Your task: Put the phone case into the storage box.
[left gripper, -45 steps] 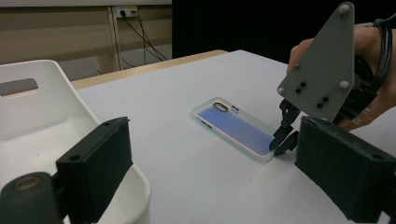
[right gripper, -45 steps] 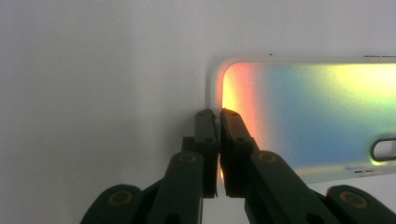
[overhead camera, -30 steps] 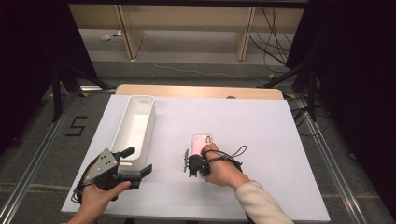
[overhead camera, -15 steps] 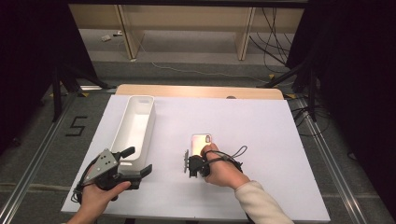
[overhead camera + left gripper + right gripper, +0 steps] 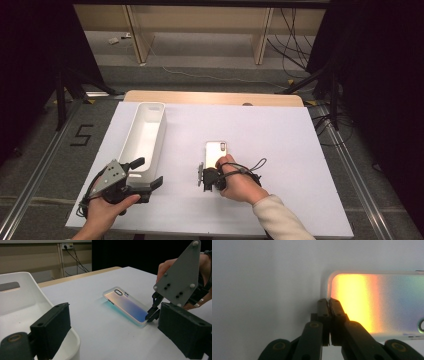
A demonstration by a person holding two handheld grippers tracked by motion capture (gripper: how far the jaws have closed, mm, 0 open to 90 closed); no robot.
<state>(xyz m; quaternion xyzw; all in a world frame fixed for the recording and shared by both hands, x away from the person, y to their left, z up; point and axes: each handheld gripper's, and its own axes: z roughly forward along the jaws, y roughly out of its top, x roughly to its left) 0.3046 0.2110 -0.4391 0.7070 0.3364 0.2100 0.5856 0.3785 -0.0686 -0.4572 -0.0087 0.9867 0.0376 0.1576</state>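
Black jaw pads, left gripper (image 5: 150, 176): nearest item, held low at the near left of the white table (image 5: 300, 150). Jaws stand wide apart with nothing between them, one pad beside the near end of the white bin (image 5: 145, 135). Idle.

Right gripper (image 5: 206, 176): near centre of the table, carried in the person's right hand (image 5: 237, 180). Jaws closed onto the near short rim of the phone case (image 5: 216, 152); in the right gripper view the two slim tips (image 5: 329, 302) meet on the thin wall at that end, close to a corner. The closing has only just finished.

Phone case: iridescent, translucent frosted rim, lying flat on the table just beyond the right gripper, camera cut-out (image 5: 118, 292) at the far end. Well apart from the bin, to its right.

White bin: long, shallow, running away from the person on the left side; inside looks empty from the high view.

Wooden table edge (image 5: 210, 97) and cabling (image 5: 295, 45): farthest, not involved.

Handling note, as judgement: the step in hand looks like securing the case for a lift, likely toward the bin. The grip is on a thin, flexible edge near a corner, so the case may swing or slip. Best to raise slowly, keep the gripper level, check that the far end comes up cleanly, and avoid twisting the wrist until it is clear of the table.
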